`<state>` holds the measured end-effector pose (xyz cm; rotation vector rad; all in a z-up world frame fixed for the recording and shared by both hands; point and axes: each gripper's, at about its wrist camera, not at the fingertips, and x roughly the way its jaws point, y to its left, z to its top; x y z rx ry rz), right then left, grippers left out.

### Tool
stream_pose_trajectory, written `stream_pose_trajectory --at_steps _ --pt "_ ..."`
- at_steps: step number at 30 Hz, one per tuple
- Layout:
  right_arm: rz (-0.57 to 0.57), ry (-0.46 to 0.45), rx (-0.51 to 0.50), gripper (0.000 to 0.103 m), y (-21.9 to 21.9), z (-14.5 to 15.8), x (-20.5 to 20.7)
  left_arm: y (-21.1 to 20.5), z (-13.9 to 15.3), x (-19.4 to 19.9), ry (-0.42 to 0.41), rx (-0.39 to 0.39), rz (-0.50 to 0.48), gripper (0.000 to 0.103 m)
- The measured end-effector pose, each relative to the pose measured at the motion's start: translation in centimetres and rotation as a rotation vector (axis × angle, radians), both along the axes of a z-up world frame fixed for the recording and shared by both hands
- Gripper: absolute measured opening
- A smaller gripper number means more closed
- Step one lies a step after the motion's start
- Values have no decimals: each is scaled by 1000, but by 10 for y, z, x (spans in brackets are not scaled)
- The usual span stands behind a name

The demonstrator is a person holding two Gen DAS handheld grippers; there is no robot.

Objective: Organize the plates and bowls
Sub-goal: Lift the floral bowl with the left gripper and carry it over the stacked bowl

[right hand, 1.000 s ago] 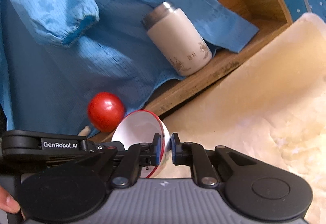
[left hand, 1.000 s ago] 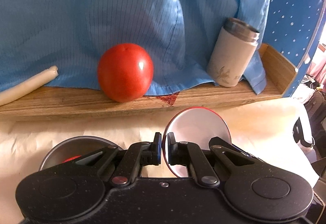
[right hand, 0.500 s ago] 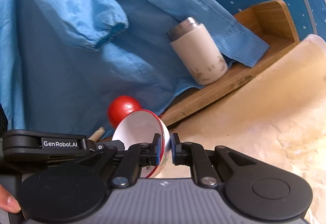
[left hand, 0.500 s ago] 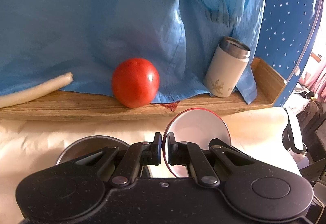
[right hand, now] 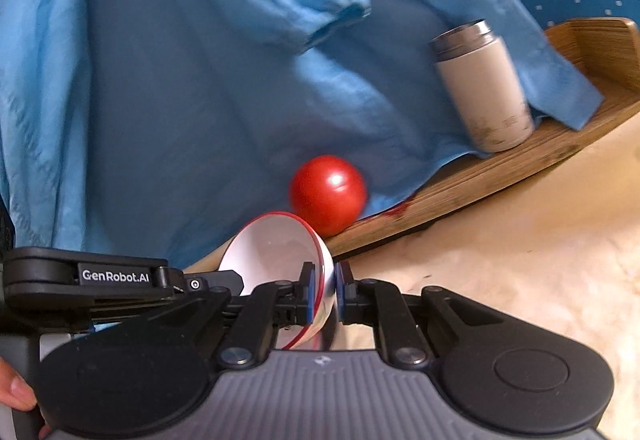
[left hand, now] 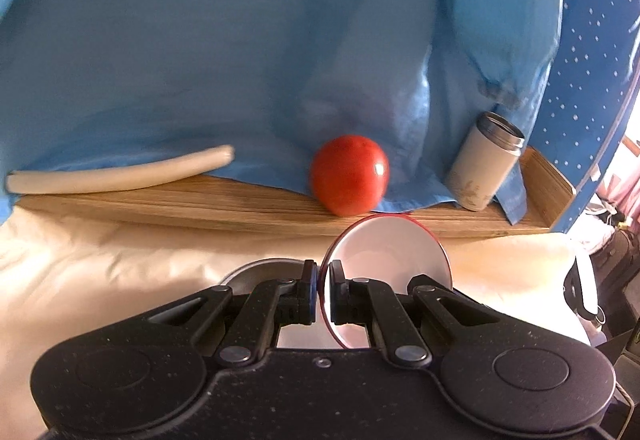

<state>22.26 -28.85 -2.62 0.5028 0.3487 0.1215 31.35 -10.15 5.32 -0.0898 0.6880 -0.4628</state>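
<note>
A white bowl with a red rim (left hand: 390,260) is tilted on edge and held off the table by both grippers. My left gripper (left hand: 322,292) is shut on its left rim. My right gripper (right hand: 324,294) is shut on the rim of the same bowl (right hand: 272,256), with the left gripper's black body (right hand: 100,280) showing to its left. A grey metal bowl (left hand: 260,270) sits on the cream cloth just behind the left gripper's fingers, mostly hidden by them.
A wooden shelf (left hand: 240,200) runs along the back with a red tomato (left hand: 349,174), a beige tumbler (left hand: 484,164) and a pale roll (left hand: 120,172). A blue garment (left hand: 280,40) hangs behind. The cream cloth (right hand: 520,240) covers the table.
Both grippers have pulled back and lifted with the bowl between them. The shelf objects look smaller and farther, and the view has swung to show more of the shelf's left end.
</note>
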Motion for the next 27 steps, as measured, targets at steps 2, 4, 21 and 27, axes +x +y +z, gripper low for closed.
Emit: stream_pose_trajectory --at_steps 2,4,21,27 --pt "12 3 -11 12 8 0 1 11 -2 0 5 -10 11 5" --pt "23 7 -19 12 14 -1 3 19 -4 0 9 -17 20 5" --pt "45 69 -49 11 37 -15 9 44 -27 3 58 -38 38 5" --pt "44 88 -42 11 36 -19 13 44 -30 6 68 -37 33 5"
